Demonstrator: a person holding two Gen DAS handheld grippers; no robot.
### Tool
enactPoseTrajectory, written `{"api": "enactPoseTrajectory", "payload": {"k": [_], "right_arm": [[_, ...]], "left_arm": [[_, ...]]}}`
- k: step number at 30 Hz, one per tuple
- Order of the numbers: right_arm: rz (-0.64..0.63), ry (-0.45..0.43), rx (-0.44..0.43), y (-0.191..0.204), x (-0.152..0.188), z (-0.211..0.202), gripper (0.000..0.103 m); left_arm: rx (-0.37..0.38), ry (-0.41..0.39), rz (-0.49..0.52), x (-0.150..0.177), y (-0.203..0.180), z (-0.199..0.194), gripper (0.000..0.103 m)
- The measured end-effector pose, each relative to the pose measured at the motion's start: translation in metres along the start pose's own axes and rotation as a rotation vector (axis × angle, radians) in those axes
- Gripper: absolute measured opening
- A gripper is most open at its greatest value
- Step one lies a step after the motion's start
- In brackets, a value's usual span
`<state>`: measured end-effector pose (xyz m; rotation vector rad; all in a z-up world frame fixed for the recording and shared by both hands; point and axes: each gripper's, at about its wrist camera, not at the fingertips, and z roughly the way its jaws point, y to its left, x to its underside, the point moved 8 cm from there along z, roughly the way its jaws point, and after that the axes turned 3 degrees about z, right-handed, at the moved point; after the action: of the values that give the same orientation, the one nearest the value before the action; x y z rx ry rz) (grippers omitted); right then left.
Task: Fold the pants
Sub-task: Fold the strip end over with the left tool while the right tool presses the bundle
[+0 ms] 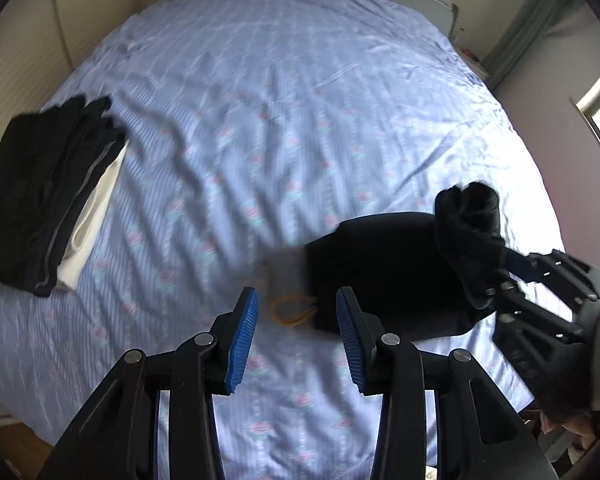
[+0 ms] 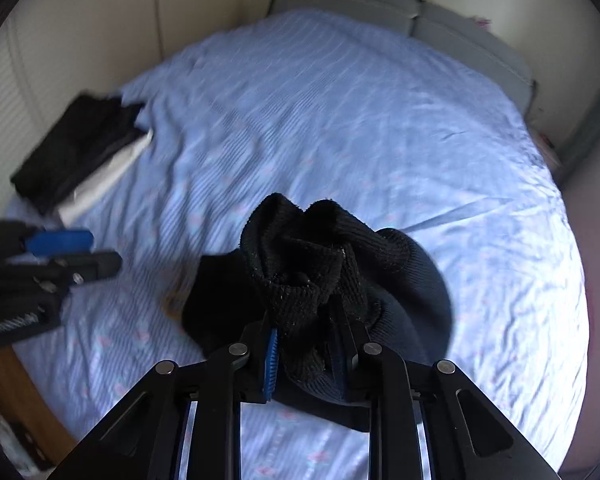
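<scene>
Lying at far left on blue sheet [image 1: 300, 100]: folded dark stack [image 1: 48, 188]. Left gripper [image 1: 296, 336] hovers mid-bed, jaws apart, nothing between. Right gripper [image 2: 306, 354] clamped on bunched black pants [image 2: 312, 272], rest of garment draped on sheet.

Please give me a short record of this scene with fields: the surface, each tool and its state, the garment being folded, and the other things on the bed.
surface: bed sheet, light blue, patterned
left tool: open, holds nothing, hovers over the sheet
right tool: shut on a bunched end of the black pants
pants: black, partly lifted, the rest lies on the sheet
folded pile: dark clothes over a white piece, at the left edge
yellow cord: beside the pants, blurred
</scene>
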<state>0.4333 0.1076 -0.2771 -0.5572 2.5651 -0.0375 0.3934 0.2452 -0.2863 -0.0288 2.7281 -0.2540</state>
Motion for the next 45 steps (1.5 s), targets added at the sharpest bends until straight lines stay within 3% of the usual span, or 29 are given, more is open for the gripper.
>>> {"api": "enactPoseTrajectory", "payload": {"k": [5, 9, 12, 16, 20, 24, 27, 31, 35, 41, 43, 45], "right_arm": [[-0.064, 0.090, -0.023, 0.032, 0.009, 0.036, 0.022], [-0.088, 0.168, -0.089, 0.050, 0.019, 0.052, 0.036], [-0.101, 0.170, -0.180, 0.064, 0.024, 0.041, 0.038], [-0.088, 0.113, -0.285, 0.068, 0.031, -0.006, 0.056], [-0.007, 0.054, -0.256, 0.024, 0.041, -0.039, 0.059], [0.130, 0.043, -0.174, -0.044, 0.053, -0.038, 0.059], [0.270, 0.073, -0.132, -0.101, 0.071, -0.019, 0.059], [0.398, 0.123, -0.131, -0.143, 0.094, 0.011, 0.059], [0.449, 0.157, -0.155, -0.163, 0.111, 0.029, 0.059], [0.439, 0.189, -0.240, -0.161, 0.128, 0.030, 0.059], [0.423, 0.201, -0.257, -0.158, 0.132, 0.032, 0.059], [0.415, 0.196, -0.262, -0.156, 0.131, 0.033, 0.059]], "left_arm": [[-0.023, 0.027, -0.047, 0.013, 0.030, 0.008, 0.040], [-0.053, 0.035, -0.067, 0.019, 0.042, 0.010, 0.053], [-0.076, 0.016, -0.063, 0.020, 0.043, 0.005, 0.056], [-0.078, -0.003, -0.031, 0.020, 0.026, -0.005, 0.056], [-0.022, -0.035, -0.016, 0.015, -0.008, -0.014, 0.057], [0.088, -0.051, -0.026, 0.006, -0.046, -0.007, 0.057], [0.170, -0.006, -0.108, 0.000, -0.069, 0.016, 0.056], [0.231, 0.044, -0.238, -0.006, -0.089, 0.045, 0.056], [0.193, 0.093, -0.319, -0.008, -0.096, 0.077, 0.056], [0.126, 0.157, -0.446, -0.005, -0.093, 0.113, 0.056], [0.110, 0.152, -0.485, -0.007, -0.090, 0.116, 0.051], [0.119, 0.137, -0.474, -0.009, -0.091, 0.115, 0.016]]}}
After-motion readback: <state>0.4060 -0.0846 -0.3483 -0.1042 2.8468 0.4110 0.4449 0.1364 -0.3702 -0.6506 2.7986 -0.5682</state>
